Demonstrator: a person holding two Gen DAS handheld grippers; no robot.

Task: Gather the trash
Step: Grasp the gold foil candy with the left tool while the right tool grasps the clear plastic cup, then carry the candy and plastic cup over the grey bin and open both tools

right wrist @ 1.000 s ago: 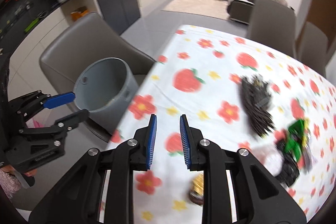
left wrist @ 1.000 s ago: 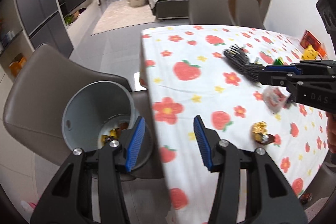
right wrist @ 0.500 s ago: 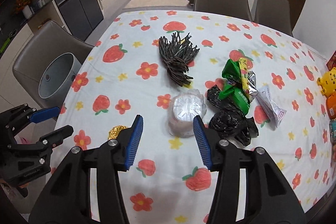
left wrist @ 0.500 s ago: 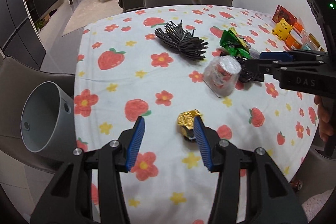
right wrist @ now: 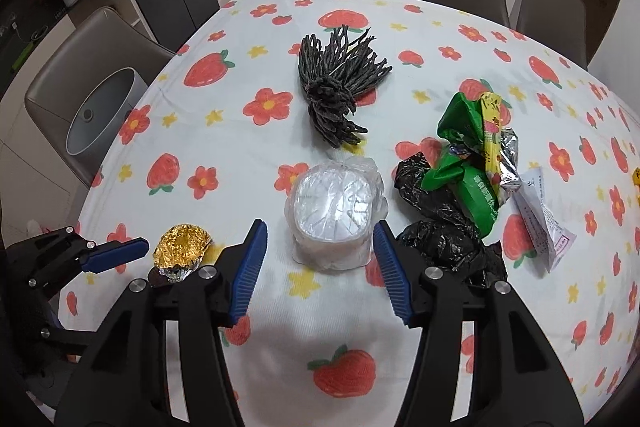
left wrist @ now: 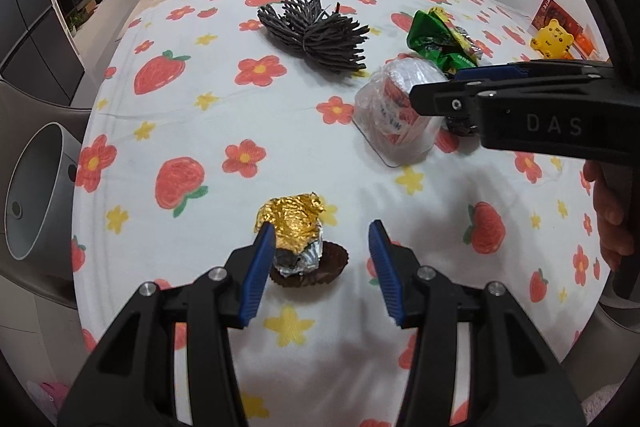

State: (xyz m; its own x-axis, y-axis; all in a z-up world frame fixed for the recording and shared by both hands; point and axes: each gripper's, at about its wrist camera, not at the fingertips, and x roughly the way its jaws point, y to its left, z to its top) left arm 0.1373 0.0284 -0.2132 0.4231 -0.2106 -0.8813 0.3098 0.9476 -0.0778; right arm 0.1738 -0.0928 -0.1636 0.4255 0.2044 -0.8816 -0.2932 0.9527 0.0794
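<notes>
A gold foil wrapper (left wrist: pixel 294 227) in a brown paper cup lies on the strawberry tablecloth, just ahead of my open left gripper (left wrist: pixel 322 245), close to its left finger. It also shows in the right wrist view (right wrist: pixel 182 247). My open right gripper (right wrist: pixel 320 247) hovers just before a clear plastic-wrapped cup (right wrist: pixel 338 213), also in the left wrist view (left wrist: pixel 396 119). A grey trash bin (right wrist: pixel 98 111) sits on a chair at the table's left edge.
A bundle of dark twigs (right wrist: pixel 340 87) lies mid-table. A green snack bag (right wrist: pixel 470 155), a black plastic bag (right wrist: pixel 444 223) and a paper slip (right wrist: pixel 542 219) lie at the right. Yellow toy and red boxes (left wrist: pixel 554 35) stand far right. Chairs stand around the table.
Both grippers swung from the bin side to over the table. The left has closed in on the gold wrapper; the right has opened and neared the plastic-wrapped cup.
</notes>
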